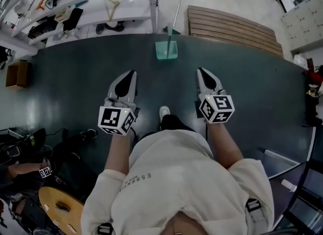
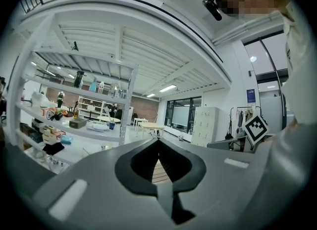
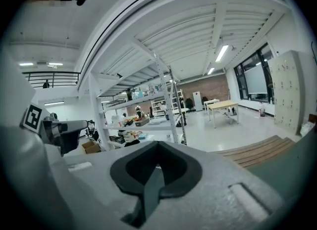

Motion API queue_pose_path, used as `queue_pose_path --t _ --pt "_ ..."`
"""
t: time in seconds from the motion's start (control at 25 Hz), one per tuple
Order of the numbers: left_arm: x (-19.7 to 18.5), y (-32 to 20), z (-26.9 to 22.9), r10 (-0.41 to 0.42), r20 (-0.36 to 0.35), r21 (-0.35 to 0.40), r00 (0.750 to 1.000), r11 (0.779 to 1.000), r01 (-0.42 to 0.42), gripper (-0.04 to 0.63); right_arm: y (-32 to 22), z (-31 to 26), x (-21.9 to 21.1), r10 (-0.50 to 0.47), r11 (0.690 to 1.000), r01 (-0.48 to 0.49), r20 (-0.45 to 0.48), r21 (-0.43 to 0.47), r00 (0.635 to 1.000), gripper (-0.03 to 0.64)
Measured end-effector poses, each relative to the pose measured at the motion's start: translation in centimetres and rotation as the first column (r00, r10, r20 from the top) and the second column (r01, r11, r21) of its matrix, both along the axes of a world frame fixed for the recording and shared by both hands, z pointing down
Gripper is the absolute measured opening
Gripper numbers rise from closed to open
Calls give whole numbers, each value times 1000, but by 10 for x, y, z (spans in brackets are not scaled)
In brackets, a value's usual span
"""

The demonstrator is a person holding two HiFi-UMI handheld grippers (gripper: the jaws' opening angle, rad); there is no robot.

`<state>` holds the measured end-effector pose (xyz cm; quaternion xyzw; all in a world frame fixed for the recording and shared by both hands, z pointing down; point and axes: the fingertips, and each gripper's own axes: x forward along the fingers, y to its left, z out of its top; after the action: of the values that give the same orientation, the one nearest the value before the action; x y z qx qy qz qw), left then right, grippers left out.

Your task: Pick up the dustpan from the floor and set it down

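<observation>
Head view shows the dustpan (image 1: 166, 50) standing on the dark floor (image 1: 75, 87) straight ahead of the person, well apart from both grippers and roughly between the lines they point along. Its thin handle (image 1: 174, 17) rises upright from the teal pan. The left gripper (image 1: 132, 73) has its jaws together on nothing, and so does the right gripper (image 1: 200, 71); each gripper view shows the tips meeting.

The pan looks like light, stiff, smooth plastic, so it should lift easily but may swing or slip. The handle seems the best hold, fairly low to keep the pan steady. A slatted wooden platform (image 1: 232, 27) lies just behind it to the right and a shelf rack (image 1: 101, 6) behind to the left. A cardboard box (image 1: 17, 73) sits far left. Nothing blocks the path.
</observation>
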<state>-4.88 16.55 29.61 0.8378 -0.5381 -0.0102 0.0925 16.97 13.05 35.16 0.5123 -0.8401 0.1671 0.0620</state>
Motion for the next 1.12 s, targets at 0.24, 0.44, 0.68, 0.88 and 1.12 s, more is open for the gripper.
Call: queue_pose_path --t 0.24,0.44,0.68,0.88,1.12 --pt "-12 99 10 -20 -21 -16 1000 1000 19 17 97 -3 -13 -12 1000 12 -24 -3 1000 -8" --pt "-14 174 13 -11 -35 -38 999 999 10 17 179 -8 -20 -26 1000 26 -40 -10 999 -8" --pt "-5 246 9 4 -34 -34 999 999 -5 17 255 -9 -18 -30 999 29 -56 -12 998 -8" --pt "9 281 6 21 -26 -20 999 1000 -21 17 284 -8 -16 -53 999 54 -68 7 996 -8" --pt "21 302 0 12 -28 -24 1000 1000 -13 17 304 -14 -12 -90 996 91 -89 2 992 -8"
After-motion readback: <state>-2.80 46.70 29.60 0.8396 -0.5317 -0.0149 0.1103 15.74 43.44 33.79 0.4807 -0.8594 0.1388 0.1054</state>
